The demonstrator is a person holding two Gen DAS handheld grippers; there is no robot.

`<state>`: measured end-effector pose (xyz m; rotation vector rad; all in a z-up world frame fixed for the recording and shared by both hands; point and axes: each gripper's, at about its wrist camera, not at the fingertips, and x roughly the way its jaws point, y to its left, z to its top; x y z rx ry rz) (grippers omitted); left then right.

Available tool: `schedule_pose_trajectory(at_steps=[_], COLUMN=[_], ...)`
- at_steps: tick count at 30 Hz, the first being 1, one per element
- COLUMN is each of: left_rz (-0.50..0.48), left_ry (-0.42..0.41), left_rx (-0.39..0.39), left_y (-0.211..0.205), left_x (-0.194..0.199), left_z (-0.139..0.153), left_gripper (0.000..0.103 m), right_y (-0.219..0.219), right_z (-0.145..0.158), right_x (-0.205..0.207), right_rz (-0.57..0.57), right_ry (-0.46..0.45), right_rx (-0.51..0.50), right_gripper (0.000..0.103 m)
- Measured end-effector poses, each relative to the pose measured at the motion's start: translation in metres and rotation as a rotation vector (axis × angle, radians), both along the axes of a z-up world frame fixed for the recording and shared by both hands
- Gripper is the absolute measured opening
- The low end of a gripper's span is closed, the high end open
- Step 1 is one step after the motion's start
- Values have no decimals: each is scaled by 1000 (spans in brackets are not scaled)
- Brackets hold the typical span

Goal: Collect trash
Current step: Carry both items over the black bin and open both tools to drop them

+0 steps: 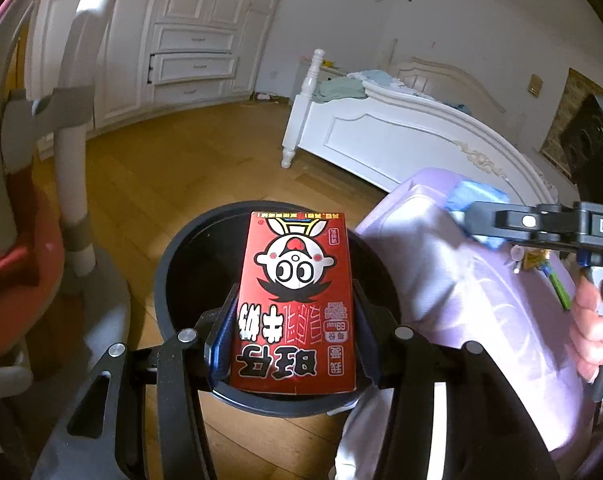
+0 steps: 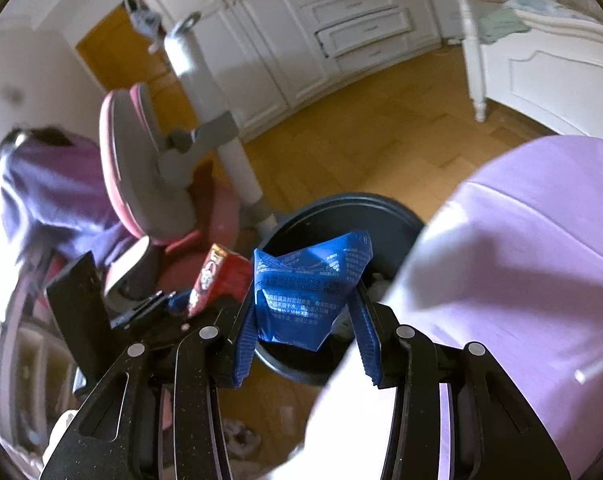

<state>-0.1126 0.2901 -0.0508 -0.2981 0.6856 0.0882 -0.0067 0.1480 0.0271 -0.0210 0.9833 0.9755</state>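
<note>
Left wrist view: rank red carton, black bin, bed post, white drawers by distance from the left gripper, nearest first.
1. red carton: clamped in the left gripper.
2. black bin: directly beneath the carton, on the floor.
3. bed post: across the wood floor, centre-right.
4. white drawers: against the back wall, centre-left, behind the post.

The carton (image 1: 295,304) is over the bin (image 1: 189,248). The wrapper (image 2: 309,288) is right of it. The bed (image 1: 401,136) stands behind.
</note>
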Motion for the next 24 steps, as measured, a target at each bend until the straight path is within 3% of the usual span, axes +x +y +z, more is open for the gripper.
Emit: schedule_pose_trajectory(at_steps=[8,15,18,19,21,23,24], left_rz=[1,-1,9,16,19,28,26], left_ry=[21,33,38,43,55,48,36], left_rx=[-27,-25,-19,-14,-11,2,12], left_y=[14,12,12,13,14,13,11], left_x=[13,16,18,18,20,21,20], left_z=[-10,-14,-14,-14,-13,-8,-4], left_gripper=[50,51,53,53,59,76,76], right_y=[41,49,49,49,47,42,39], right_z=[-24,-33,-34,-34,-34,-32,-31], right_x=[11,17,20,22,26,30,31], right_rz=[21,17,9,0,-14,-26,-29], right_ry=[13,24,25,25,23,22,25], right_rx=[-56,-67,-70,-70,-66,-59,-54], right_gripper=[43,44,49,56,63,64,66])
